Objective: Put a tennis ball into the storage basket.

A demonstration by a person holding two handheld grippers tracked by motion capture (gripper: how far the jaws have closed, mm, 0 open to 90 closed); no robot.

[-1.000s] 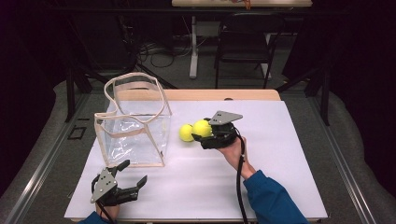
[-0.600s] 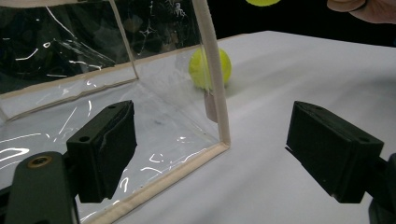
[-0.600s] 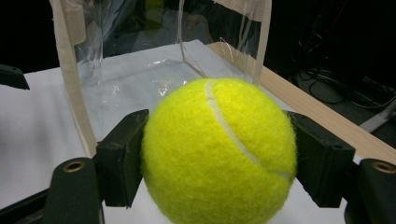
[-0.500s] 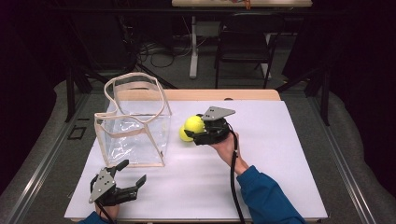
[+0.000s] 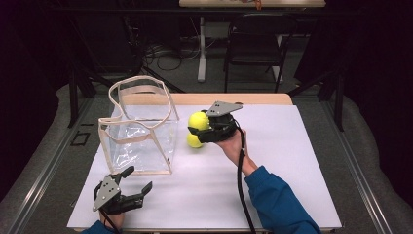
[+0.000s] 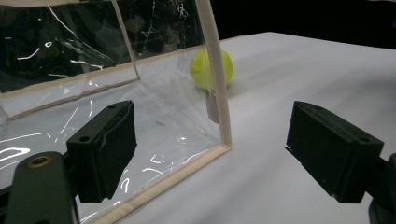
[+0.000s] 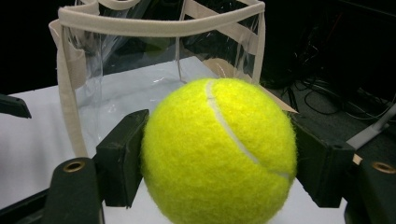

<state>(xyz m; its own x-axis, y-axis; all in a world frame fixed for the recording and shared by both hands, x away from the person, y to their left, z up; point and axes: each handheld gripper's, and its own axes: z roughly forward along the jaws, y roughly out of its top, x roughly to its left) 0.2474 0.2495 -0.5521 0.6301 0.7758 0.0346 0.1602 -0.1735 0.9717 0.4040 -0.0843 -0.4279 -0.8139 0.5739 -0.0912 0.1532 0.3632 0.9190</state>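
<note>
Both tongs are black, with blocky flat jaws and round screw holes. Each has a grey three-cornered plate (image 5: 223, 107) on top. A black cable (image 5: 242, 185) trails down the blue sleeve (image 5: 278, 204).

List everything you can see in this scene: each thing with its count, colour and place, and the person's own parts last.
Tennis balls: two, yellow; held ball in the right gripper, second ball on the table beside the bag.
Bag: one, clear with beige trim, upright on the table's left part.
Table: one, white top.
Chair: one, black, behind the table.
Sleeve: one, blue, right forearm.
Left gripper: black, jaws open, near edge.
Right gripper: black, shut on the ball.
</note>
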